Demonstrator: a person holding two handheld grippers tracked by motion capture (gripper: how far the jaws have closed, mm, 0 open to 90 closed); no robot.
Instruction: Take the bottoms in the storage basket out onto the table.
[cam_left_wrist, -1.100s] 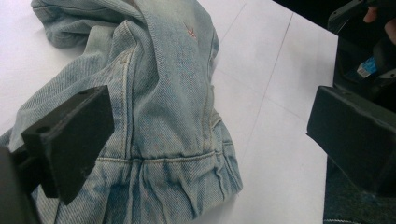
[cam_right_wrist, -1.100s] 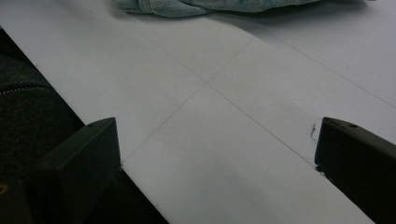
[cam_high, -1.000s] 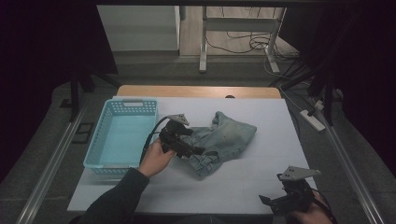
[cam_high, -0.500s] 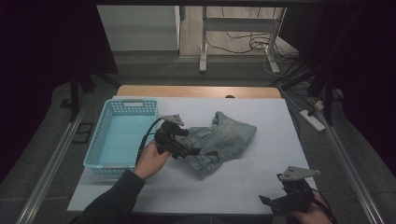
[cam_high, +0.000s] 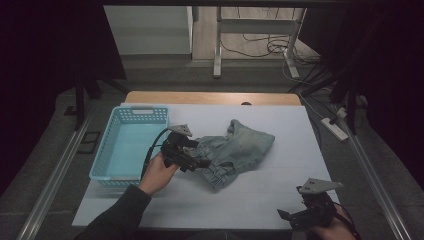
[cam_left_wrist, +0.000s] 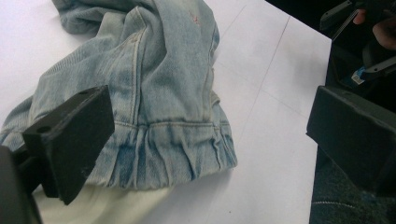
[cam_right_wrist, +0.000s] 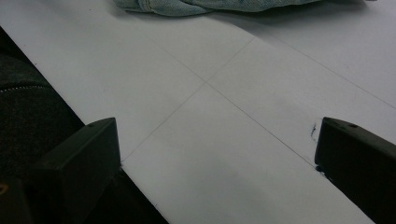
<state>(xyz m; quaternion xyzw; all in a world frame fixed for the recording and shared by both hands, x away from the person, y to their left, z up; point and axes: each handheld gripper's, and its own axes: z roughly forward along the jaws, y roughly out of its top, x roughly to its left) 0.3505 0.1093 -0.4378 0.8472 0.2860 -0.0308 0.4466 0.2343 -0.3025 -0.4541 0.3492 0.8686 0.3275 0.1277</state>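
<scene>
Basket (cam_high: 127, 145) left of jeans (cam_high: 235, 150) on table (cam_high: 260, 200).

The crumpled light-blue denim garment (cam_high: 232, 152) had its left part hidden beneath the left gripper (cam_high: 200, 163), and (in the right gripper view) the top edge cut off all but its hem (cam_right_wrist: 205, 5).

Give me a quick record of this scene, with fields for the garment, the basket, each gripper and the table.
garment: crumpled light blue denim piece, lying mid-table, elastic cuff toward the near edge
basket: light blue plastic basket, left of the garment, looks empty
left gripper: jaws open, over the garment's left edge, not closed on it
right gripper: jaws open, at the near right edge of the table, apart from the garment
table: white top, wooden strip at the far edge
</scene>
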